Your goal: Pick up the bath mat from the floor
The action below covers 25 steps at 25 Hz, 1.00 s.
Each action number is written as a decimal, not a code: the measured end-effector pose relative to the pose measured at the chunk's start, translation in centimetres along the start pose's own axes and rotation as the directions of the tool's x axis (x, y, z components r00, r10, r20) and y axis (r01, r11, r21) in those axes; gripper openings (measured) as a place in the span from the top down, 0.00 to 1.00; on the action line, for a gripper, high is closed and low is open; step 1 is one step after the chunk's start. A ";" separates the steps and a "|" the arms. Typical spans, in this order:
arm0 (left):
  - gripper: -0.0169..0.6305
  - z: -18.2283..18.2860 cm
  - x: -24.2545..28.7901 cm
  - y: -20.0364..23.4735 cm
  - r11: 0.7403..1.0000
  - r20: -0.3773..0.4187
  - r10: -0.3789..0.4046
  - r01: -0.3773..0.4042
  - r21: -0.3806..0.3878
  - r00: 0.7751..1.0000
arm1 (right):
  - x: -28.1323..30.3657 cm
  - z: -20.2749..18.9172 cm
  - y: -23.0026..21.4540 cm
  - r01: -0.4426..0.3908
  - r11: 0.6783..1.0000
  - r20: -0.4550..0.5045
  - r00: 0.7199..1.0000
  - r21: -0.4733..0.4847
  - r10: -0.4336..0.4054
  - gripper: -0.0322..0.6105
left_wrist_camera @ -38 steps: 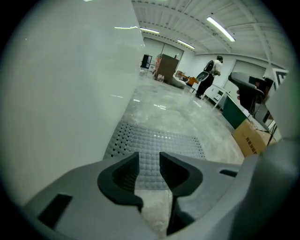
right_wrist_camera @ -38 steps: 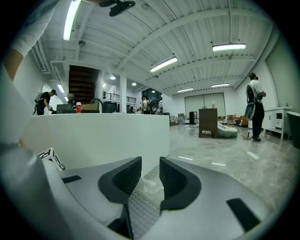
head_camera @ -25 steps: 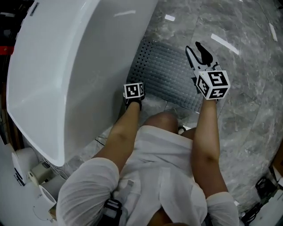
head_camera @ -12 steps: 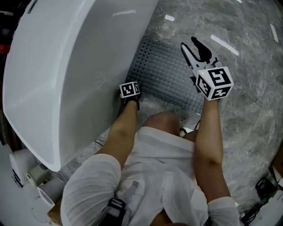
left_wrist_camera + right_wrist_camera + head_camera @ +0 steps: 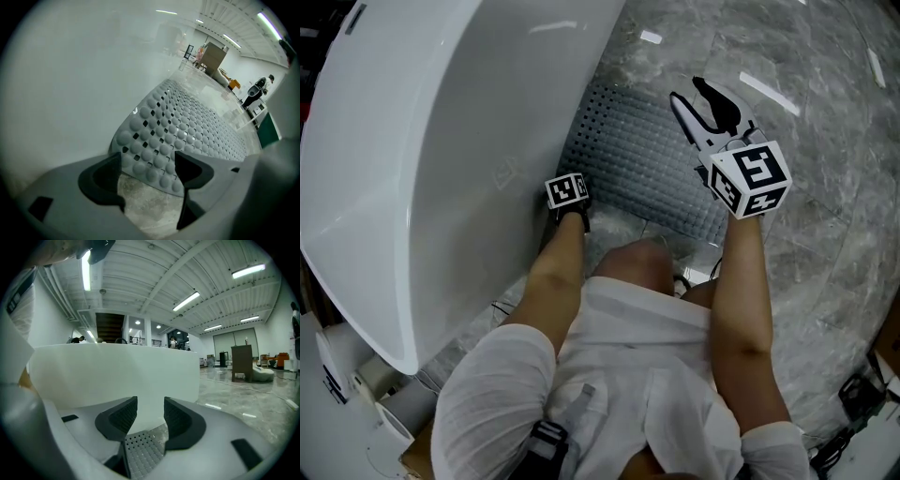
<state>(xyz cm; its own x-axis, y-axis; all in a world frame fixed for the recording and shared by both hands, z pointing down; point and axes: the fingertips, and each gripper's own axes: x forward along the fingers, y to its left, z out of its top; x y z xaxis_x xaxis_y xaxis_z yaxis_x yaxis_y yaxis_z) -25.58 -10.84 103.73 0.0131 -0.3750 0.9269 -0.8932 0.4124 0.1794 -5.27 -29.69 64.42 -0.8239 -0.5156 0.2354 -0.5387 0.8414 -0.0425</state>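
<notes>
Grey bath mat point(image 5: 197, 126): its corner lies between my left gripper's point(image 5: 149, 166) opening jaws, ungripped; above the mat, my right gripper point(image 5: 150, 416) hangs half-open, empty.

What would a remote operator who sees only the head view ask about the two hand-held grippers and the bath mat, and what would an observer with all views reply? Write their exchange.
Operator: Has the left hand-held gripper caught the bath mat?
Observer: No. Its jaws are opening. The mat's near edge shows between them, apparently not pinched.
Operator: What is in front of that edge?
Observer: Bare floor.
Operator: And the right hand-held gripper?
Observer: Its jaws stand apart and grip nothing. It faces the tub, with the mat's perforated edge below.
</notes>
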 end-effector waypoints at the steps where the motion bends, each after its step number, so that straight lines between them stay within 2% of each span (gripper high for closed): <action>1: 0.43 0.0 0.0 -0.1 1.000 -0.008 0.004 -0.004 0.010 1.000 | 0.0 0.3 0.1 -0.002 1.000 0.006 1.000 -0.005 0.002 0.67; 4: 0.42 -0.6 0.6 -0.5 0.989 -0.072 0.029 -0.018 0.147 0.997 | 0.0 0.6 0.4 -0.007 1.000 0.010 1.000 -0.016 0.007 0.67; 6: 0.37 -1.5 1.2 -0.2 0.969 -0.129 0.059 -0.025 0.247 0.990 | 0.2 0.7 0.9 -0.017 1.000 0.017 1.000 -0.016 0.017 0.67; 8: 0.37 -2.0 1.4 -0.2 0.943 -0.164 0.087 -0.028 0.330 0.983 | 0.3 1.0 1.4 -0.024 0.999 0.025 0.999 -0.031 0.024 0.67; 11: 0.37 -2.5 1.2 -3.0 0.917 -0.199 0.016 0.064 0.393 0.980 | 0.4 1.1 1.3 -0.019 0.999 0.022 1.000 -0.044 0.020 0.67; 12: 0.37 -2.1 1.4 -3.8 0.894 -0.185 0.001 0.083 0.440 0.983 | 0.4 1.1 1.2 -0.017 0.999 0.023 1.000 -0.038 0.018 0.67; 14: 0.37 -1.2 2.2 -5.3 0.828 -0.149 -0.032 0.110 0.550 0.988 | 0.5 1.2 1.2 -0.013 1.000 0.028 1.000 -0.027 0.014 0.67; 15: 0.37 -1.1 2.6 -5.9 0.803 -0.154 -0.047 0.129 0.582 0.987 | 0.5 1.2 1.3 -0.013 1.000 0.028 1.000 -0.027 0.014 0.67; 16: 0.37 -1.5 2.9 -5.9 0.793 -0.173 -0.039 0.136 0.594 0.984 | 0.6 1.2 1.5 -0.015 0.999 0.025 1.000 -0.032 0.015 0.67; 17: 0.35 -1.8 3.0 -5.7 0.796 -0.193 -0.023 0.135 0.590 0.981 | 0.7 1.2 1.7 -0.017 0.999 0.020 1.000 -0.041 0.018 0.67; 20: 0.33 -2.5 3.0 -6.1 0.827 -0.228 -0.046 0.165 0.538 0.973 | 0.7 1.2 1.8 -0.019 0.998 0.009 1.000 -0.062 0.020 0.67; 21: 0.34 -2.7 2.9 -6.5 0.826 -0.230 -0.063 0.180 0.534 0.971 | 0.6 1.2 1.7 -0.017 0.998 0.010 1.000 -0.061 0.017 0.67; 24: 0.33 -2.5 3.0 -8.0 0.783 -0.186 -0.115 0.204 0.588 0.976 | 0.5 1.1 1.3 -0.005 0.999 0.013 1.000 -0.050 0.005 0.67; 25: 0.33 -2.5 3.0 -8.6 0.782 -0.179 -0.136 0.217 0.584 0.974 | 0.5 1.2 1.2 -0.001 0.999 0.018 1.000 -0.045 0.002 0.67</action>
<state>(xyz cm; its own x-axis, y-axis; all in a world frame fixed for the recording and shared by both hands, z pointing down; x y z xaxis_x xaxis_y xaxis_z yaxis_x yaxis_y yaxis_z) -16.75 -13.46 105.75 0.2150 -0.2731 0.9376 -0.9584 -0.2434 0.1489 -6.52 -29.12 63.34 -0.8279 -0.5167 0.2181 -0.5294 0.8484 0.0005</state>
